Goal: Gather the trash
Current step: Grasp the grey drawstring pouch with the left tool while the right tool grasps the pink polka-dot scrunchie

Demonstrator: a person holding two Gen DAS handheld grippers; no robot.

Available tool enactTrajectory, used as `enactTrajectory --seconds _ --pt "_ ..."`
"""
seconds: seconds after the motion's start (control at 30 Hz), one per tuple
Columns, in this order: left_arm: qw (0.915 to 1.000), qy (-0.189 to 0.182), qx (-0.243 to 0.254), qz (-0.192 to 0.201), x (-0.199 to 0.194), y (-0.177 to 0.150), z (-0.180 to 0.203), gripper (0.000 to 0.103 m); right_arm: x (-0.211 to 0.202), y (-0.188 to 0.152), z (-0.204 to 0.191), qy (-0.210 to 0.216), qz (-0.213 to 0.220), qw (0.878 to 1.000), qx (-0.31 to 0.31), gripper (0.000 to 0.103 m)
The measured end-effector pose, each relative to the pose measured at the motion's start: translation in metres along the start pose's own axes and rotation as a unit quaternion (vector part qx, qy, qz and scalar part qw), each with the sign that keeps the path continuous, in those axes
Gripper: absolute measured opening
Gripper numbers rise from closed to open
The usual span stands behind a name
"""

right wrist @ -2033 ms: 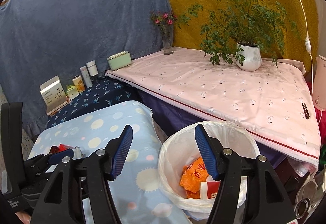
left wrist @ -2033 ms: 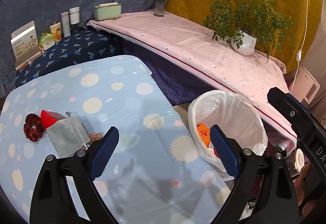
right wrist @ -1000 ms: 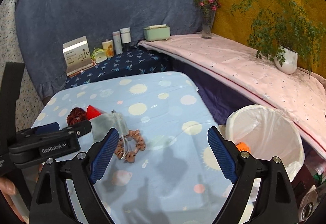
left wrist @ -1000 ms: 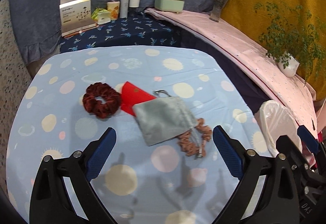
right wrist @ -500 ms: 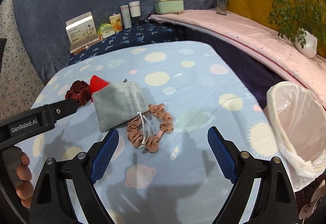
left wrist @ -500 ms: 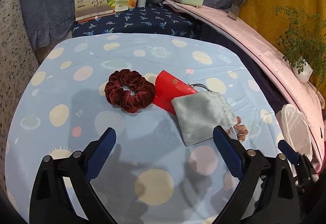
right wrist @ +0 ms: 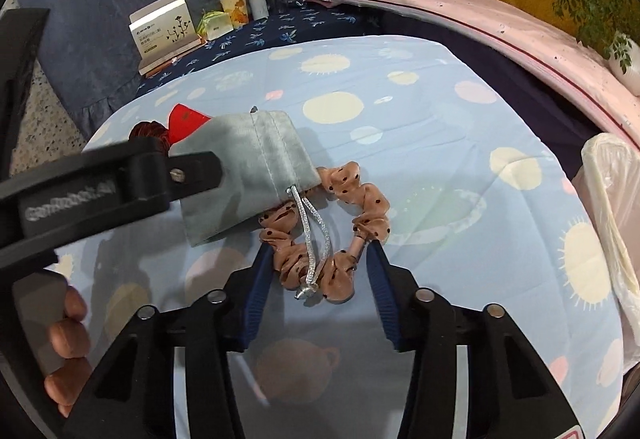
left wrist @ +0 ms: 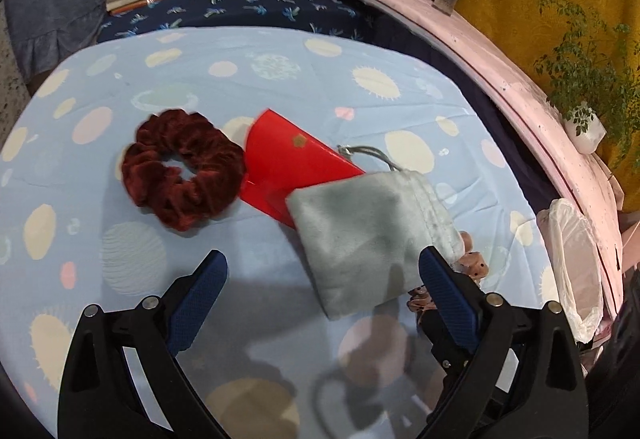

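Both grippers had dropped from beside the bin toward the blue spotted tablecloth [right wrist: 420,143], and the right gripper [right wrist: 318,271] had just been closing its jaws around the tan dotted scrunchie [right wrist: 332,227]; its blue pads flanked the near loop, though whether they already pressed it could not be told. That scrunchie lay ruffled and ring-shaped, half tucked under the grey drawstring pouch [right wrist: 248,175], with the pouch's silver cord across it. Only the left wrist view showed what lay beyond the pouch in full: a red card [left wrist: 288,163] partly under the pouch, and a dark red velvet scrunchie [left wrist: 182,169] touching the card's far side. The left gripper [left wrist: 322,283] hung spread wide over the pouch's near edge, holding nothing. Right of the pouch, past bare cloth, the white-lined bin [right wrist: 612,199] stood at the table's edge.
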State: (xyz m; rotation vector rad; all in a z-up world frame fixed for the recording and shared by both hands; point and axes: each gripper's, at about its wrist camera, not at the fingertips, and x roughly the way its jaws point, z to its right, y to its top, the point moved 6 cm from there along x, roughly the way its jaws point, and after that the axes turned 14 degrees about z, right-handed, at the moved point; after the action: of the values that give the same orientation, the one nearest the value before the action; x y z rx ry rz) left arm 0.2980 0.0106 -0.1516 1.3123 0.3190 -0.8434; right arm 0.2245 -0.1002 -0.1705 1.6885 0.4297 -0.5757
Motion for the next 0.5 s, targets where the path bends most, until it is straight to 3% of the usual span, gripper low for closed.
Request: enactTrajectory --seconds 0.17,0.27,0.37,0.43,0.5 --pt "0.9999 -0.013 0.004 -0.008 0.009 -0.007 0.011 0.082 -0.004 -0.001 0.007 0.009 -0.002 1.0 0.01 0.025" --pt "0.9995 -0.024 0.014 -0.011 0.009 -0.011 0.021 0.066 -0.007 -0.002 0.014 0.01 -0.002 1.0 0.018 0.021" --pt "0.999 -0.035 0.021 -0.018 0.007 -0.014 0.031 0.046 -0.014 -0.002 0.023 0.006 0.0 1.0 0.027 0.02" --pt "0.9985 -0.043 0.023 -0.027 0.006 -0.018 0.037 0.017 -0.019 -0.002 0.03 0.004 0.003 0.999 0.032 0.019" --pt "0.9982 -0.046 0.028 -0.028 0.003 -0.022 0.043 0.007 -0.027 0.0 0.039 -0.001 0.01 0.999 0.036 0.019"
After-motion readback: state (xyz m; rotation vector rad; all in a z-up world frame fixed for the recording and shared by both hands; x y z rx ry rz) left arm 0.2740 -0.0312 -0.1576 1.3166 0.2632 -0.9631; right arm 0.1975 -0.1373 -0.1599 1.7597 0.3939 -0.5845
